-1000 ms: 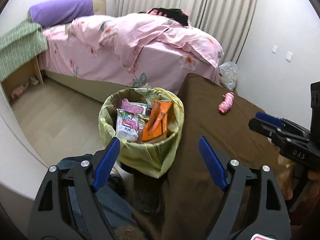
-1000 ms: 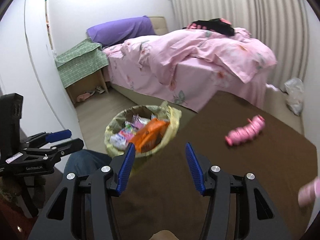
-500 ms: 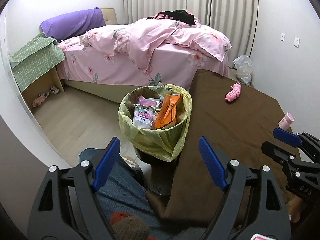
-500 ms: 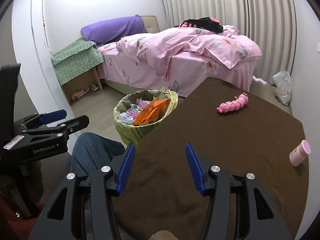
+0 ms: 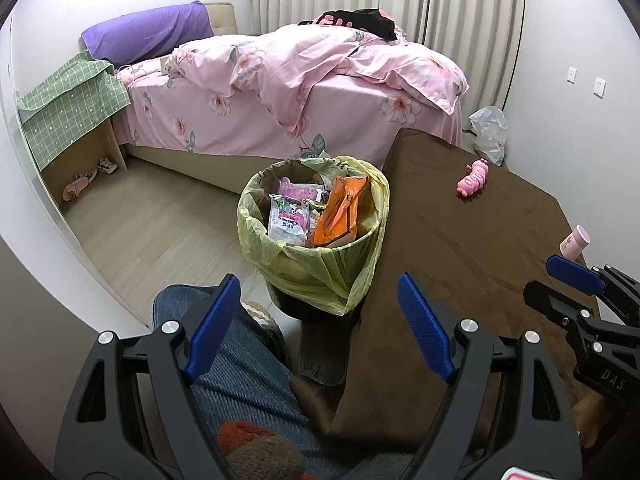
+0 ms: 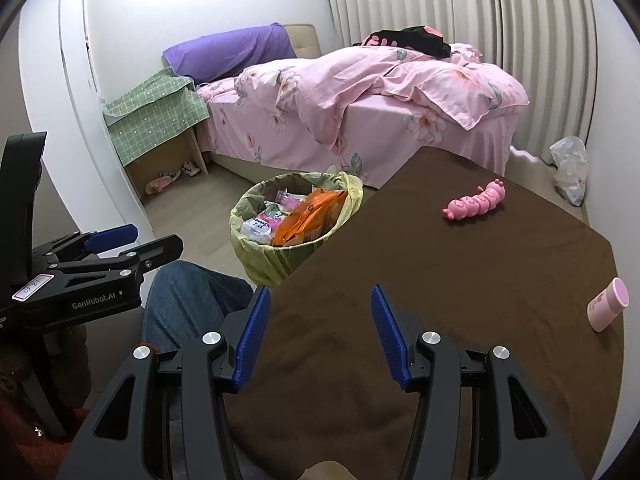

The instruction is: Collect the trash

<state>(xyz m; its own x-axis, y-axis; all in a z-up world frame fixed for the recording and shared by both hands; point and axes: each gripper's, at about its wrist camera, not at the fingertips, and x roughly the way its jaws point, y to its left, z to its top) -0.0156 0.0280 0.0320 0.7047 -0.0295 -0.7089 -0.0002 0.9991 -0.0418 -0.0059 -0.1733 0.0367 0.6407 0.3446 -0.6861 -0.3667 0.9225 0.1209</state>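
A bin lined with a yellow-green bag (image 5: pixel 320 268) (image 6: pixel 260 256) stands on the floor by the brown-clothed table (image 5: pixel 480 240) (image 6: pixel 480 280). It holds an orange packet (image 5: pixel 340 216) (image 6: pixel 308 220) and white and pink wrappers (image 5: pixel 286 220). My left gripper (image 5: pixel 316 320) is open and empty, held back from the bin above the person's lap. My right gripper (image 6: pixel 316 328) is open and empty over the table's near part; it also shows in the left wrist view (image 5: pixel 560 284). A pink caterpillar toy (image 5: pixel 474 176) (image 6: pixel 476 202) and a small pink bottle (image 5: pixel 576 242) (image 6: pixel 608 304) lie on the table.
A bed with pink bedding (image 5: pixel 300 92) (image 6: pixel 360 96) stands behind the bin. A green-checked cloth covers a side stand (image 5: pixel 68 108) (image 6: pixel 156 112). A white plastic bag (image 5: pixel 490 132) (image 6: pixel 570 168) lies on the floor by the curtains. The person's jeans-clad leg (image 5: pixel 248 380) is below the left gripper.
Both grippers have drawn back and up from the bin and table, so the bin looks smaller and the pink bottle has come into view. Both stay open and empty.
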